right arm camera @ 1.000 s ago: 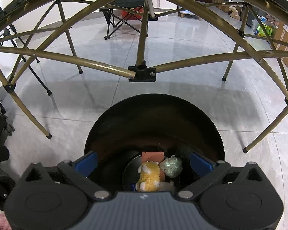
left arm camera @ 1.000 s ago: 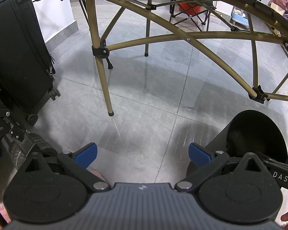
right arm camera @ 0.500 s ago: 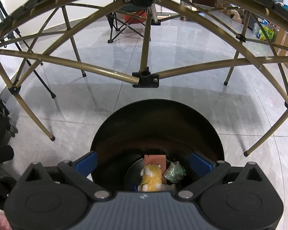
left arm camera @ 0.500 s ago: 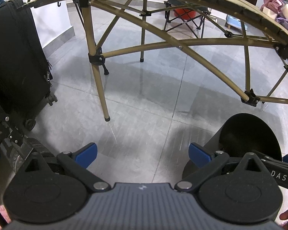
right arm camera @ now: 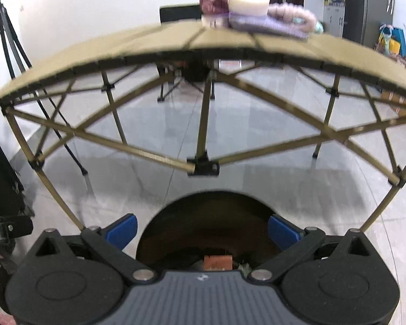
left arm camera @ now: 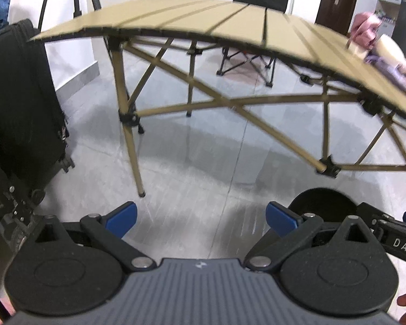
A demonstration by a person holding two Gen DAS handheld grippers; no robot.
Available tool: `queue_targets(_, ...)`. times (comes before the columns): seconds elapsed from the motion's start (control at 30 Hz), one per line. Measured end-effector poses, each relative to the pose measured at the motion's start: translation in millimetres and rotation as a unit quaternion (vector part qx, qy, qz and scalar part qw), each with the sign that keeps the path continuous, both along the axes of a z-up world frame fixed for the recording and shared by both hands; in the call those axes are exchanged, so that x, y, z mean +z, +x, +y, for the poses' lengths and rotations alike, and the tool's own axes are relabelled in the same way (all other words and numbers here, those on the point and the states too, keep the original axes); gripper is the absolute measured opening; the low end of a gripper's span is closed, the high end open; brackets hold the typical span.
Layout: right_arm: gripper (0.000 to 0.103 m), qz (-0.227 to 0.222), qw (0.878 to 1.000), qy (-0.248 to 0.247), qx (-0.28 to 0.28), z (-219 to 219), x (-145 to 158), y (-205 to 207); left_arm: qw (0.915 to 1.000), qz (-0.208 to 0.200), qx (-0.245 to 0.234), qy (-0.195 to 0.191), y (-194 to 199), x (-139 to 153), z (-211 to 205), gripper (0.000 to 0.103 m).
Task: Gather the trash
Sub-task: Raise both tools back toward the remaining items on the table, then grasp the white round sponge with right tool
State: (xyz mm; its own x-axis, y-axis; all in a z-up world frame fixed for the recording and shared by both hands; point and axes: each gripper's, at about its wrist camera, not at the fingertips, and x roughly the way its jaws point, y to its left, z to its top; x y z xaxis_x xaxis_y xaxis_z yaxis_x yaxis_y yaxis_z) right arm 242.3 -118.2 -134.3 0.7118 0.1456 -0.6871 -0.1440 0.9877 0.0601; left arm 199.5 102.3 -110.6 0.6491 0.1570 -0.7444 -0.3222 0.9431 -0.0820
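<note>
Above the black bin [right arm camera: 205, 224] on the floor, right gripper [right arm camera: 201, 228] and left gripper [left arm camera: 200, 216] both gape empty. Trash sits inside; remaining clutter [right arm camera: 257, 13] lies at table's [right arm camera: 121, 46] far edge—approach level, clear the near edge.

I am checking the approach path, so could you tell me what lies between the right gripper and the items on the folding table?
In the right wrist view, the right gripper hangs over the black bin; beyond are grey floor and the folding table frame below the items.
</note>
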Motion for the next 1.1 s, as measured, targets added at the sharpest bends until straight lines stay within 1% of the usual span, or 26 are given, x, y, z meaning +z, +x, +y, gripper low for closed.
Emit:
queue_targets(0.13,0.103,-0.042,0.999,0.013,0.004,-8.9,18.5,-6.9,0.9995,-0.032,-0.008,0.002,-3.5,21.0,-7.5,0.103)
queue_targets(0.23,0.103,-0.078,0.997,0.028,0.007,-18.3,33.2,-13.4,0.9988,-0.047,-0.016,-0.002,-4.0,34.6,-13.7,0.103)
queue_targets(0.3,0.103,-0.101,0.994,0.027,0.014,-22.1,43.4,-15.3,0.9982,-0.055,-0.022,-0.002,-3.5,43.1,-17.3,0.103)
queue_targets(0.43,0.103,-0.153,0.988,0.027,0.02,-32.0,66.4,-17.1,0.9966,-0.076,-0.031,0.004,-2.4,59.8,-26.4,0.103)
queue_targets(0.57,0.103,-0.196,0.98,0.026,0.016,-42.6,84.9,-16.6,0.9945,-0.098,-0.034,0.017,4.3,77.3,-35.3,0.103)
queue_targets(0.67,0.103,-0.225,0.974,0.021,0.019,-48.3,97.8,-11.0,0.9929,-0.112,-0.034,0.018,11.8,89.2,-41.1,0.103)
queue_targets(0.83,0.103,-0.248,0.969,0.008,0.013,-56.6,114.5,15.0,0.9913,-0.126,-0.032,0.019,30.5,102.2,-49.8,0.103)
queue_targets(1.0,0.102,-0.252,0.967,0.031,0.004,-64.7,123.6,49.2,0.9894,-0.139,-0.031,0.028,54.2,115.4,-60.0,0.103)
queue_targets(1.1,0.101,-0.257,0.966,0.033,0.001,-65.9,126.4,71.9,0.9881,-0.146,-0.031,0.034,72.7,122.4,-65.2,0.103)
